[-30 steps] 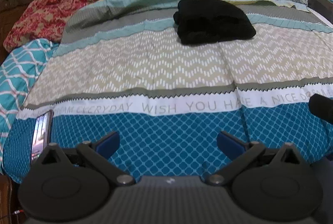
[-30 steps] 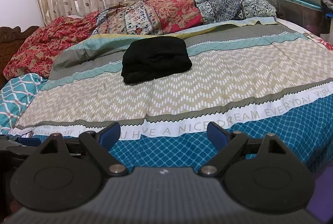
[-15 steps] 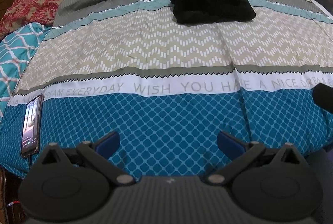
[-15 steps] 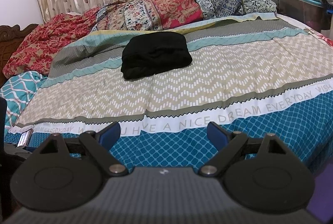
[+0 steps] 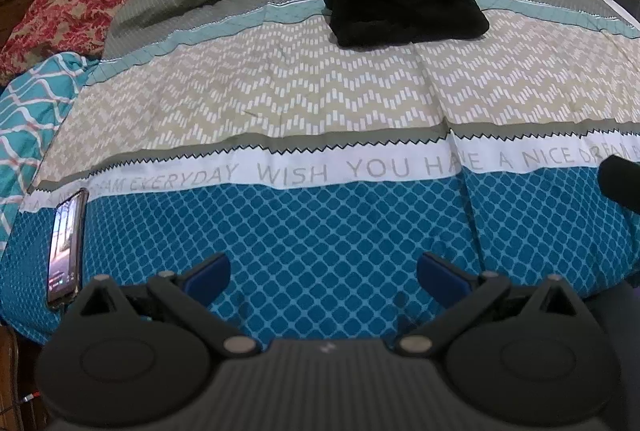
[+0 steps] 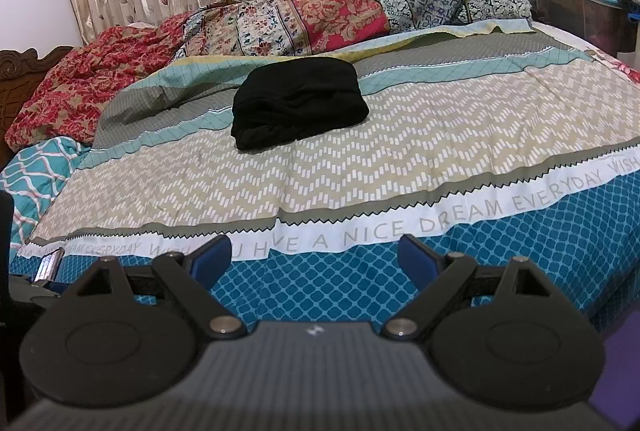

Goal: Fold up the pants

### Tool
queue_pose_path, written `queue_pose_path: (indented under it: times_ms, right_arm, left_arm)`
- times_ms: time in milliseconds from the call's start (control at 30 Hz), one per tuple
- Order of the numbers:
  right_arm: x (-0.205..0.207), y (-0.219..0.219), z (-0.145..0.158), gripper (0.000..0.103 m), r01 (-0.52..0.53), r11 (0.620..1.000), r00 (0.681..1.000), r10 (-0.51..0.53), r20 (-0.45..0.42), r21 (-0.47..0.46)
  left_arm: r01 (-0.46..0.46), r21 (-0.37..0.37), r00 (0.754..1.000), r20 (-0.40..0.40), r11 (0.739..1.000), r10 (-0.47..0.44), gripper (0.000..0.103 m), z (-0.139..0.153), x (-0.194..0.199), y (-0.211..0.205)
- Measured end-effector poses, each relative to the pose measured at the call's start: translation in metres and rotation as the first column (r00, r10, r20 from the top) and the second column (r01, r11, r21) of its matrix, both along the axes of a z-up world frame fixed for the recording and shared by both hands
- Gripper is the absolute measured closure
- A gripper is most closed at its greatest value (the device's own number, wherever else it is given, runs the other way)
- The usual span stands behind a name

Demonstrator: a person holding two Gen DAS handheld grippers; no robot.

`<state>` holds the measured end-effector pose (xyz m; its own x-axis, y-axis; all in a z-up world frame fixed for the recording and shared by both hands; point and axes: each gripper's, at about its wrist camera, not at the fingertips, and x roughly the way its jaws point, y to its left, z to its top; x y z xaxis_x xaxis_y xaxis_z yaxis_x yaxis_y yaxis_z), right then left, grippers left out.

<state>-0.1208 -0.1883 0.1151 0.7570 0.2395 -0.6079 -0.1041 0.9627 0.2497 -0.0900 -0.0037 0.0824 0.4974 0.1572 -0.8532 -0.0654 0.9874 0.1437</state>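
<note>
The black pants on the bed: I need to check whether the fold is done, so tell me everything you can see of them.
The black pants lie as a compact, rounded bundle of soft, matte dark fabric, with layered folds showing along the near edge and no legs trailing out. They rest on the far half of the patterned bedspread, across its grey and pale teal stripes, just short of the heaped floral quilts. Only the bedspread touches them; neither gripper is near them.

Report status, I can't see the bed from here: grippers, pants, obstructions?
Left gripper open, empty. Right gripper open, empty. Black pants bundled mid-bed, untouched. Phone at near-left edge, clear of pants.
</note>
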Motion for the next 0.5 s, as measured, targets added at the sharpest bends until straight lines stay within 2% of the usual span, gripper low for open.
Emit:
queue_pose_path:
  times_ms: [500]
  right_arm:
    - [0.0015,-0.0017,-0.0021,0.011,0.001,1.000,1.000,-0.001,-0.012,0.007]
  left_arm:
    - [-0.018,0.017,1.000,-0.002,1.000,0.018,0.000,-0.0020,0.0012,0.0031]
